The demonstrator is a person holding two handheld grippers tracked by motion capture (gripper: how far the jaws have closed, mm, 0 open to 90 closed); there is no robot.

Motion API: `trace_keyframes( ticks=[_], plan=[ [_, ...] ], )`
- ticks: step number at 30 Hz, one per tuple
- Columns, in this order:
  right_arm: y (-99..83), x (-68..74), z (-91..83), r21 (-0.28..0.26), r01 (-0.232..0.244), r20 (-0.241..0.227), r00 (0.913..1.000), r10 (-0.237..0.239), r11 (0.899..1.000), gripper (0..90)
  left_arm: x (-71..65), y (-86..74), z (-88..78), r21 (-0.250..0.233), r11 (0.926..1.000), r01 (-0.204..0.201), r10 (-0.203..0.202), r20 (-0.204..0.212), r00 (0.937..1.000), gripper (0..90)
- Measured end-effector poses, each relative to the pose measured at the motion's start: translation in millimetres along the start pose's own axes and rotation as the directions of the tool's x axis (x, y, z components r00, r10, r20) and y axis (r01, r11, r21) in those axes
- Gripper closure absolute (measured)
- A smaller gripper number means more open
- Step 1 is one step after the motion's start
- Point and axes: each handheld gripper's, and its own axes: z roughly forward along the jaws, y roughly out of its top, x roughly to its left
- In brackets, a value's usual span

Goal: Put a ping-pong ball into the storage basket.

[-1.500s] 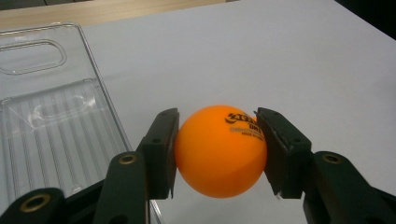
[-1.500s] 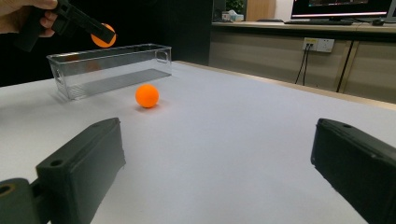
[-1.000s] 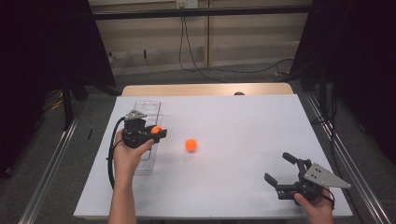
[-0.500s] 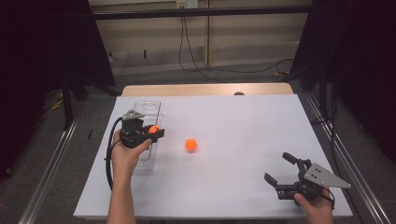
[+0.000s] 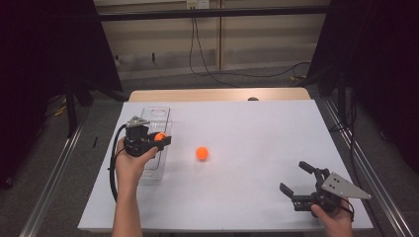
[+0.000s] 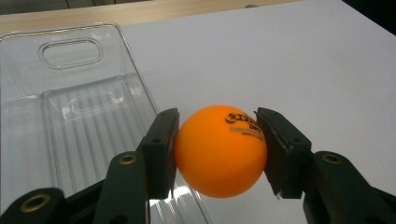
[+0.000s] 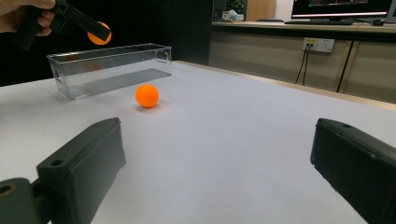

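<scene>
Here the left gripper [image 5: 160, 139] is clamped on an orange ball [image 6: 220, 149], held above the right edge of the clear plastic bin [image 5: 154, 116] at the table's left. A second orange ball [image 5: 201, 153] lies on the white table [image 5: 257, 128] right of the bin, while the right gripper [image 5: 296, 182], jaws apart, rests at the near right.

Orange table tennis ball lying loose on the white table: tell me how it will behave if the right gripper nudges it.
The loose orange table tennis ball is round on flat white table, so it would probably roll away. It looks hollow and light; open right gripper should likely close gently.
</scene>
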Motion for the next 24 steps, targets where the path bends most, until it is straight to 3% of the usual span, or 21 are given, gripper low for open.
trace_keyframes(
  ticks=[7,12,24],
  plan=[
    [0.0,0.0,0.0,0.000,0.000,0.000,1.0000,0.000,1.000,2.4,1.8,-1.0,-0.3,0.000,1.0000,0.002,-0.002,-0.017,0.9998,50.9],
    [0.0,0.1,-0.1,0.001,0.000,0.000,1.0000,0.000,1.000,2.4,3.7,-1.1,-1.2,0.012,0.9997,-0.019,0.019,-0.023,0.9996,50.9],
    [-0.1,-0.1,0.1,0.002,0.002,-0.001,1.0000,-0.002,1.000,2.4,9.8,-4.2,-3.0,0.009,0.9999,-0.008,0.008,-0.035,0.9994,50.9]
  ],
)
